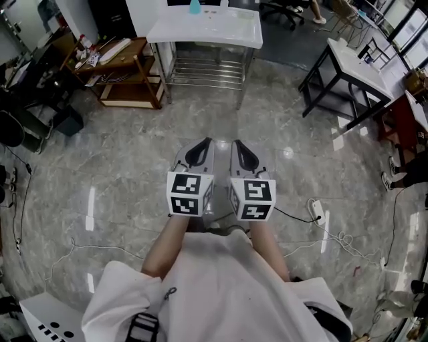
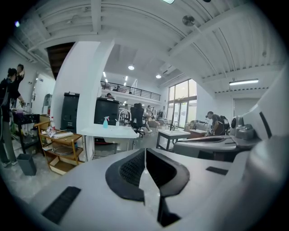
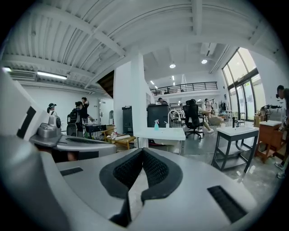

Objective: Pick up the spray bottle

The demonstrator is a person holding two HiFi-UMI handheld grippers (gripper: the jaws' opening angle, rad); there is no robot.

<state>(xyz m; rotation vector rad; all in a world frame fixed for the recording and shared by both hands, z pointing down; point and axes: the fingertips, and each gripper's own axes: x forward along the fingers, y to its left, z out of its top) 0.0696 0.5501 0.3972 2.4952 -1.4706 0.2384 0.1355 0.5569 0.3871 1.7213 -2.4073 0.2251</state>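
I hold the left gripper point(image 1: 202, 142) and right gripper point(image 1: 236, 143) closed, empty; unopened, they could topple the spray bottle point(image 1: 194, 7) at twelve o'clock.

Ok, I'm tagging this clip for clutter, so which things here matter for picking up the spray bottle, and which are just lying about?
For the job:
- spray bottle, on the white table
- left gripper and right gripper, both with jaws together, empty

Lying about:
- wooden shelf cart
- black-framed table
- power strip on the floor
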